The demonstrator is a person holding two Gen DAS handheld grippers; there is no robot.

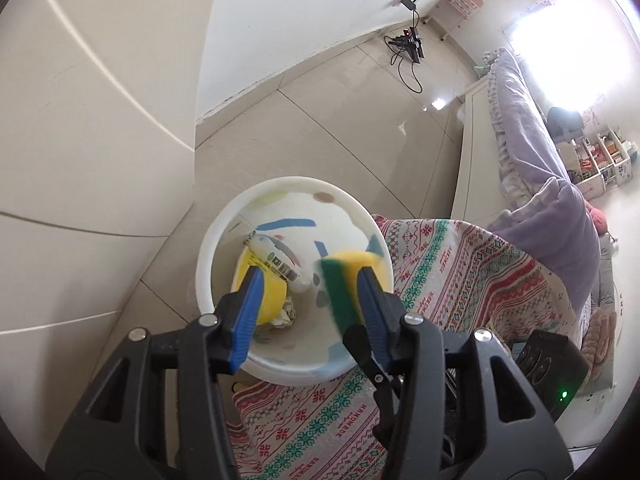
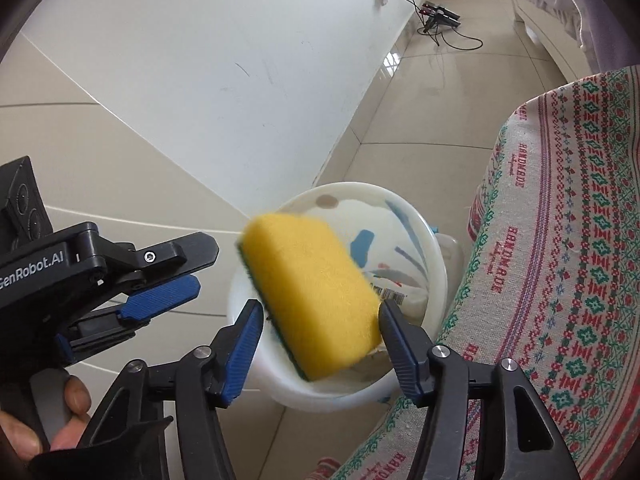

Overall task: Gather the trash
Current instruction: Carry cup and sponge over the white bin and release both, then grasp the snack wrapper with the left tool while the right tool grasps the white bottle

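Observation:
A white trash bin (image 1: 208,264) stands on the floor beside a table with a patterned cloth. Inside it lie a white bottle (image 1: 276,258), a yellow sponge (image 1: 270,296) and crumpled paper (image 1: 286,314). A second yellow and green sponge (image 1: 344,280) is blurred in the air over the bin, touching no pad in the right wrist view (image 2: 316,300). My left gripper (image 1: 308,316) is open above the bin. My right gripper (image 2: 320,344) is open, with the sponge between its spread fingers. The left gripper also shows in the right wrist view (image 2: 168,276), at the left.
The patterned tablecloth (image 2: 560,260) hangs right of the bin. A white cabinet (image 1: 80,140) stands left of it. A bed with purple bedding (image 1: 532,140) lies farther right. A power strip with cables (image 1: 412,44) sits on the tiled floor by the wall.

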